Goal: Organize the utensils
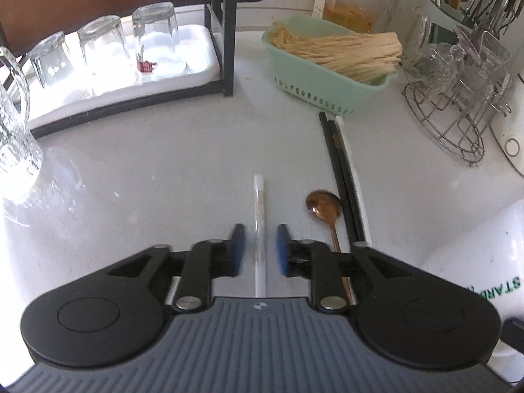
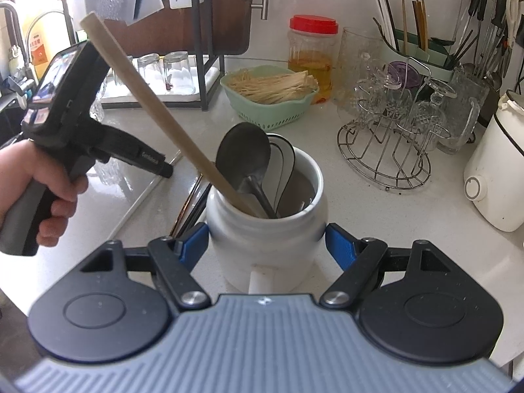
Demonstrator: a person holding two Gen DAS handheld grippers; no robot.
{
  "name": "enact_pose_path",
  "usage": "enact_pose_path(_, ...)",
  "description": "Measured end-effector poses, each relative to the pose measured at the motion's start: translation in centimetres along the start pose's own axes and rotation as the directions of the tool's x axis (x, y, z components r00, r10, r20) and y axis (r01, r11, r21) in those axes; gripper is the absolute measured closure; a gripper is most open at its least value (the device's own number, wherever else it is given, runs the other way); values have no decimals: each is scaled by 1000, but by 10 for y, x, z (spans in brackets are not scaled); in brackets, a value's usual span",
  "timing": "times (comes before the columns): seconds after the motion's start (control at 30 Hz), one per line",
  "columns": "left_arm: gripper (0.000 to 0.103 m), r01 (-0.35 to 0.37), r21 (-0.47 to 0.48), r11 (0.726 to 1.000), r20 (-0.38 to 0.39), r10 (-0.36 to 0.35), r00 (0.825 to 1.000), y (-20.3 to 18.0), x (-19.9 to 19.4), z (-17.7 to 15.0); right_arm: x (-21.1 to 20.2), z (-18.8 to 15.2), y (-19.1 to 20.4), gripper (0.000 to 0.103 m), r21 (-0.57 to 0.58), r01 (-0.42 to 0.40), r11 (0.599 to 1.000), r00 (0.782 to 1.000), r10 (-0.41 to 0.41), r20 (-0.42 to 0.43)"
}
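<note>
From the left wrist, your left tool [image 1: 258,250] hangs over the counter [image 1: 163,170] with its blue pads parted a little. A white chopstick [image 1: 259,216] lies between them, running toward 12 o'clock, and neither pad touches it, so nothing is held. At 2 o'clock from the pads a copper spoon [image 1: 324,204] lies bowl up, and just beyond it a pair of black chopsticks [image 1: 342,180] reaches toward the green basket [image 1: 327,75]. If you close now with the pads above the counter, they may only clip the chopstick's top and send it rolling toward the spoon. If you press down too low, the pads will scrape the counter.

From the right wrist, your right tool [image 2: 267,242] stands wide, its pads against both sides of the white jar [image 2: 267,229], steadying it. The jar holds a wooden handle [image 2: 157,104] leaning toward 10 o'clock, a dark ladle [image 2: 244,160] and a white spoon [image 2: 283,163]. Your left hand [image 2: 42,193] is at 9 o'clock, near that handle. Lifting the chopstick carelessly could knock the handle and tip the jar if your hold slackens.
</note>
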State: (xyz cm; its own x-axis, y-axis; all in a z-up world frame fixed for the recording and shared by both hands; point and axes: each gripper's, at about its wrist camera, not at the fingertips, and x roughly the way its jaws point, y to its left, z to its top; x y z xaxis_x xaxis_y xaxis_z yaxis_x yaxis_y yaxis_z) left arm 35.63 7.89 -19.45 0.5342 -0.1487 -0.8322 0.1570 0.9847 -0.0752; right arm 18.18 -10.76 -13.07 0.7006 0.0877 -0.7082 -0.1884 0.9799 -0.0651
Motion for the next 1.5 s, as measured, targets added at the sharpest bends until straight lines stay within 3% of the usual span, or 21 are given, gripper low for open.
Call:
enact_pose_path(0.37, 69, -34, 48, 998, 31, 33, 999, -8, 16, 15, -2, -2, 3, 24, -31, 7, 999, 1000, -7, -9)
enact_pose_path(0.63, 70, -44, 77, 996, -9, 45, 999, -12, 26, 29, -2, -3, 5, 24, -50, 12, 999, 1000, -12, 2)
enact_pose_path(0.83, 93, -39, 99, 994, -33, 42, 999, -20, 29, 37, 0, -3, 3, 22, -47, 15, 999, 1000, -15, 0)
enact_pose_path(1.0, 95, -37, 126, 991, -47, 43, 998, -30, 28, 36, 5, -3, -3, 21, -28, -18, 999, 1000, 17, -17)
enact_pose_path(1.5, 95, 31, 18, 999, 73, -32, 997, -37, -56, 35, 5, -4, -9, 19, -25, -72, 997, 997, 72, 4)
